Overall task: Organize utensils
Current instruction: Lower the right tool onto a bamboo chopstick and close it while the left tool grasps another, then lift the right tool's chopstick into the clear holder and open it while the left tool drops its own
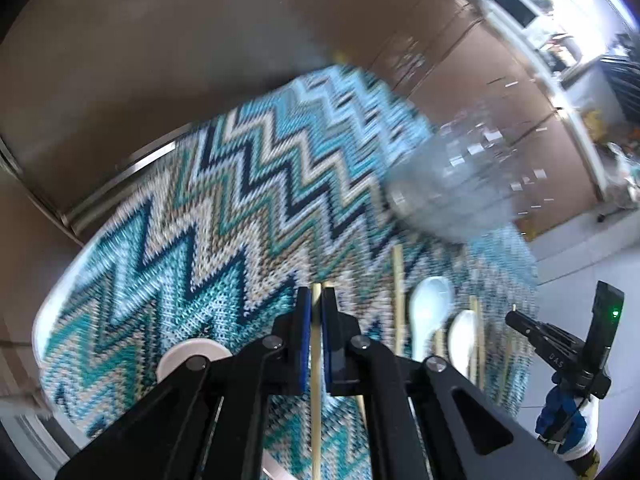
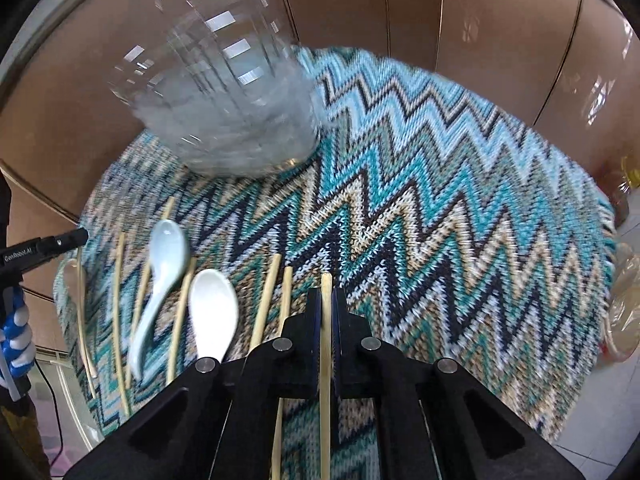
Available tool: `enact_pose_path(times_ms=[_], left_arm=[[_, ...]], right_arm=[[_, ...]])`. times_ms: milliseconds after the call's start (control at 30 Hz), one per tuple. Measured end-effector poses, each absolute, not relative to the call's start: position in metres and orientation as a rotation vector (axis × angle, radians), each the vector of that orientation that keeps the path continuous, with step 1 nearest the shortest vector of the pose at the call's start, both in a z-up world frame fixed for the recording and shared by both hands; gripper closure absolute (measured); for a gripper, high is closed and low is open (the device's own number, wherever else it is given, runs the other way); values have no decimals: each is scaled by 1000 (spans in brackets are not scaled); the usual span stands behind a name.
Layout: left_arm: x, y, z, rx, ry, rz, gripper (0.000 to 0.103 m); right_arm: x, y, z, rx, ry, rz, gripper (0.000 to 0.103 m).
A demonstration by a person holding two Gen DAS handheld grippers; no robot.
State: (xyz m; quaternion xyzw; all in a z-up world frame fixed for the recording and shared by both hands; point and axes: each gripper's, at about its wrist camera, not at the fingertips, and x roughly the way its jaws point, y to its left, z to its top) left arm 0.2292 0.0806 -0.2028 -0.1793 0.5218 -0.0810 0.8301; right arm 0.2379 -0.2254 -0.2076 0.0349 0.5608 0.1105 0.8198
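Observation:
My left gripper (image 1: pixel 317 300) is shut on a wooden chopstick (image 1: pixel 316 360), held above the zigzag cloth. My right gripper (image 2: pixel 326 300) is shut on another wooden chopstick (image 2: pixel 325 344). Two white ceramic spoons (image 2: pixel 212 312) (image 2: pixel 160 272) lie on the cloth left of the right gripper, among several loose chopsticks (image 2: pixel 266 300). The spoons also show in the left wrist view (image 1: pixel 428 312), right of the left gripper. A clear glass container (image 2: pixel 228 116) stands at the back of the table; it also shows in the left wrist view (image 1: pixel 460 184).
The round table wears a blue, teal and beige zigzag cloth (image 2: pixel 440 200). Brown panelled walls (image 2: pixel 480 12) stand behind it. A white disc (image 1: pixel 192 354) lies near the left gripper. The right gripper (image 1: pixel 560 344) shows at right in the left wrist view.

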Motion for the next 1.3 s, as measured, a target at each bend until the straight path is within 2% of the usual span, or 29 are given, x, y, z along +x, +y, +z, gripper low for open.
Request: enact_pose_path(times_ms=[467,733,900,1100,1300], left_arm=[[158,76,-88,-343,820,-238,99],[163,53,-11,-306,605,-262,99],[188,36,27,-337,418,-234,99],[232,12,35,-356,230,-166,99],[283,-15,4,-338,146,-87,99]], right_arm=[[142,-222,-83,67,916,291,98],[146,-188,-6,77,674,376,98],[173,-179,22,113,497,385,98],[219,-184,31,142,304,338,98],[266,-186,6,154,224,287,98]])
